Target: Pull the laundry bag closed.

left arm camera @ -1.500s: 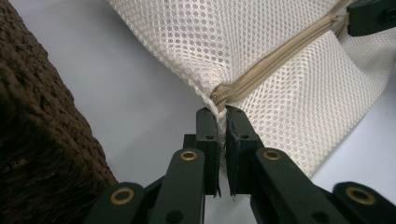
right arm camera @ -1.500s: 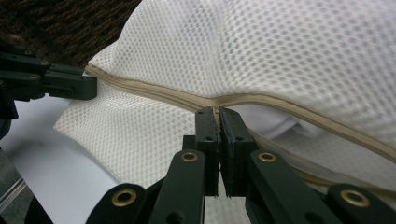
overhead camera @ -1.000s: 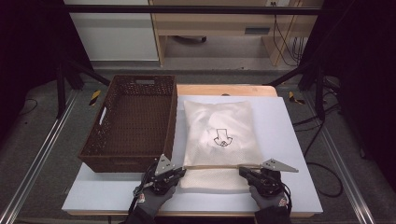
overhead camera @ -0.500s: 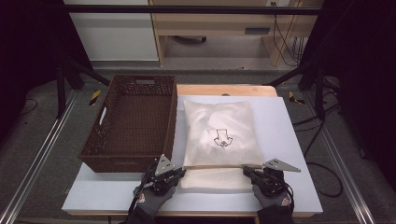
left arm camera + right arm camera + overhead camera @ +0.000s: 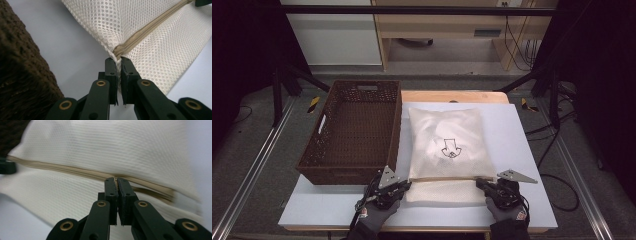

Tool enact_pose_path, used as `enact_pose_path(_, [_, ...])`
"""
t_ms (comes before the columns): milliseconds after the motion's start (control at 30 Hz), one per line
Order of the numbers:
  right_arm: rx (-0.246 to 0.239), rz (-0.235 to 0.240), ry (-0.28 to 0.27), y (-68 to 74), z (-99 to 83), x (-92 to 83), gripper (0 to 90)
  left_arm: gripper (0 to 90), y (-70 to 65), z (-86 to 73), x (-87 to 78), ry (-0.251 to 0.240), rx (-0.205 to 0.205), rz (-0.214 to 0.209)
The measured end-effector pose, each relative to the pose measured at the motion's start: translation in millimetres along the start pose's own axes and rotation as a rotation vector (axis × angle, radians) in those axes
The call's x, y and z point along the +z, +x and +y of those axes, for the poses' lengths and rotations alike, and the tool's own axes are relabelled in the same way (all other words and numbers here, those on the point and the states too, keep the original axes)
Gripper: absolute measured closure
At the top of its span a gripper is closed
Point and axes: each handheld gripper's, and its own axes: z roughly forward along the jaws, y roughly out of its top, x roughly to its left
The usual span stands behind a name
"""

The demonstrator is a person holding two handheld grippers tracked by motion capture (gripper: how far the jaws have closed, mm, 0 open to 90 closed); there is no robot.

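A brown wicker basket [image 5: 352, 132] stands on the left part of the white tabletop [image 5: 517, 145], its long side running away from the near edge. It has a cut-out handle in its far wall and a pale tag on its left wall. In the left gripper view its dark weave [image 5: 22, 75] fills the left edge. A wooden board [image 5: 454, 96] shows under the tabletop's far edge. Beyond it stands a wooden bench [image 5: 447, 25], with a white cabinet [image 5: 332, 35] to its left. Black cables [image 5: 517, 40] hang at the bench's right end. Metal rails [image 5: 254, 170] run along the grey floor on both sides.
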Motion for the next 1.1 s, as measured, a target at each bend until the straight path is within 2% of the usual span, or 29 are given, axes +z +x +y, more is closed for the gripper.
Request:
enact_pose_path(67, [0.063, 0.027, -0.021, -9.4, -0.7, -5.4, 87.4, 84.3, -0.4, 0.1, 0.4, -0.002, -0.011, -0.002])
enact_pose_path(100, [0.064, 0.018, -0.022, -11.6, -0.9, -6.1, 87.4, 84.3, -4.1, 1.0, 1.1, 0.002, 0.013, 0.009])
enact_pose_path(133, [0.067, 0.021, -0.021, -12.4, -1.1, -5.9, 87.3, 84.3, -5.2, 0.9, 0.9, 0.002, 0.020, 0.014])
enact_pose_path(300, [0.060, 0.012, -0.012, -14.4, -1.1, -6.6, 87.3, 84.3, -1.5, 0.0, 0.3, 0.001, 0.012, 0.005])
enact_pose_path(633, [0.087, -0.056, -0.024, -35.0, -3.7, -18.2, 87.3, 84.3, -0.6, -0.6, 0.5, -0.001, 0.009, 0.005])
enact_pose_path(733, [0.100, -0.051, -0.024, -38.9, -4.5, -19.6, 87.3, 84.3, -1.4, -0.7, 0.8, 0.000, 0.008, 0.003])
enact_pose_path(900, [0.093, -0.053, -0.007, -39.9, -4.9, -16.1, 87.1, 83.9, -1.9, -0.8, 0.7, -0.007, 0.013, 0.000])
enact_pose_path(1000, [0.073, -0.067, -0.024, -36.8, -4.2, -16.5, 85.8, 78.4, -2.8, -0.1, -0.2, -0.014, 0.022, 0.007])
enact_pose_path(1100, [0.043, -0.087, -0.046, -35.1, -2.5, -17.2, 78.2, 66.6, -3.0, 0.4, -2.4, -0.020, 0.042, 0.020])
